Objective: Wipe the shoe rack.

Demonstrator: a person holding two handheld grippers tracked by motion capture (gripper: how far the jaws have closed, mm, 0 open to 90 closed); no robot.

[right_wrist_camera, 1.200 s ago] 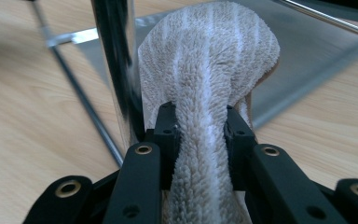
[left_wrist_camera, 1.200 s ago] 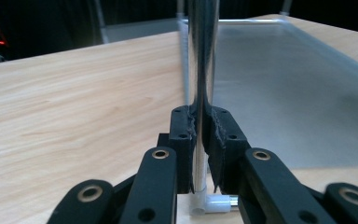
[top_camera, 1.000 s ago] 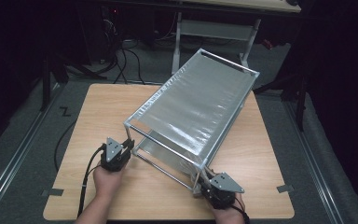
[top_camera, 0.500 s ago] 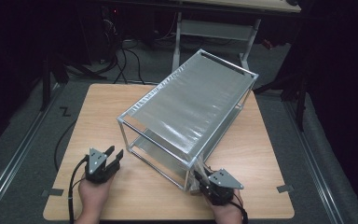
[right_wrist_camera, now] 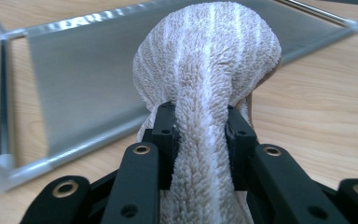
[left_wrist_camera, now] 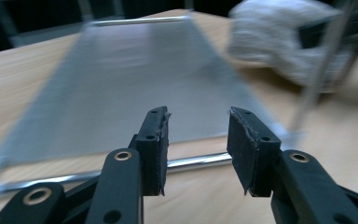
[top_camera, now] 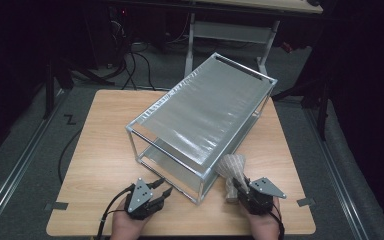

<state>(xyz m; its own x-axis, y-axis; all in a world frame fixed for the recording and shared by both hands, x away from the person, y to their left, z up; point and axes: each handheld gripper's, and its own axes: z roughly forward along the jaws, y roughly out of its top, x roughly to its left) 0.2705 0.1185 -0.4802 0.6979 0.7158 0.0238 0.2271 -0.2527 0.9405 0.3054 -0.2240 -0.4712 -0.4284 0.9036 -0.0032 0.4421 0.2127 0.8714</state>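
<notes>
A folded, striped beige towel [top_camera: 232, 175] was held upright in the right gripper [top_camera: 242, 192], whose pads were pressed into the terry from both sides, as was seen in the right gripper view [right_wrist_camera: 200, 140]. The towel was stood near the front right part of the wooden tabletop [top_camera: 95, 150], just beside the near right corner of a metal shelf rack [top_camera: 205, 120] that was set slantwise across the middle of the tabletop. In the high view the left gripper [top_camera: 161, 192] was seen near the front edge, just in front of the rack's open near end. Its jaws had just been opening and were parted, with nothing between them; in the left gripper view [left_wrist_camera: 196, 144] the rack's lower front rail was seen beyond the gap, apart from the pads. The lower shelf sheet was seen stretching away behind that rail, and the towel [left_wrist_camera: 279, 37] was seen blurred at the upper right.
</notes>
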